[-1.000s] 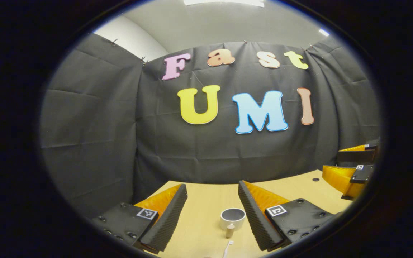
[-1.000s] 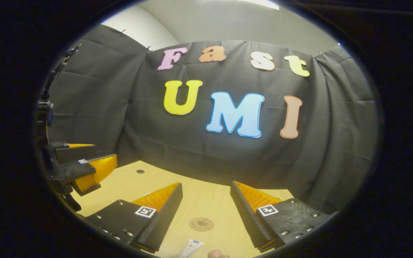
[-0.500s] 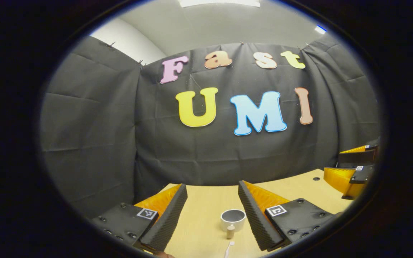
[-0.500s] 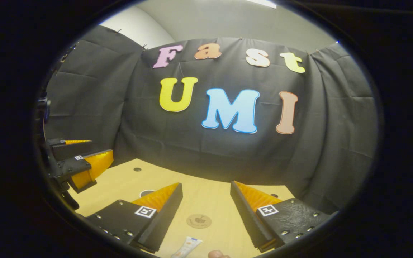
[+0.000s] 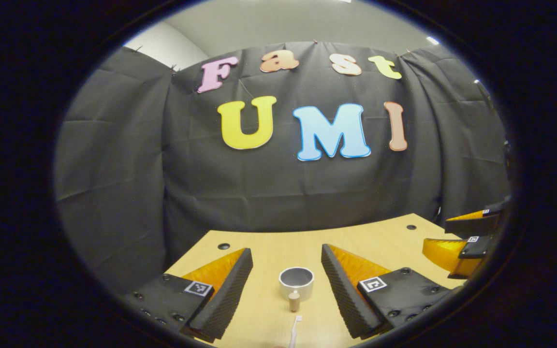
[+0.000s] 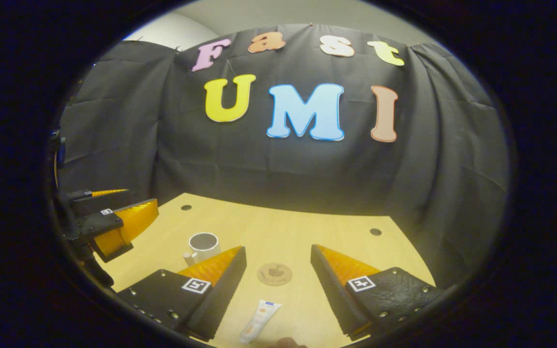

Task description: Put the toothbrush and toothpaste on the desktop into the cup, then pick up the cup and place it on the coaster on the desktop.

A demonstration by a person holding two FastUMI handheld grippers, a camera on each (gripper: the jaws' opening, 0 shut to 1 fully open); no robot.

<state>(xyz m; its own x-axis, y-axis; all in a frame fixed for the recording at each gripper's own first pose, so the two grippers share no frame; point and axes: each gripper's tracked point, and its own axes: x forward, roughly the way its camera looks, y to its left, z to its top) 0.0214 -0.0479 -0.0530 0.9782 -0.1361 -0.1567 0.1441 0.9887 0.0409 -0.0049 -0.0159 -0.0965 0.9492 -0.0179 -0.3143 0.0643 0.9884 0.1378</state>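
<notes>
Both claws agape above cup (image 5: 296, 282), toothbrush (image 5: 294, 331), toothpaste (image 6: 260, 314)

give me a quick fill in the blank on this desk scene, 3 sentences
1. In the left gripper view, the toothbrush lies nearer the camera than the ____.
2. In the right gripper view, the toothpaste lies between the open right tongs, nearer than the round ____.
3. Nothing is inside the ____.

Missing words: cup; coaster; cup
</notes>
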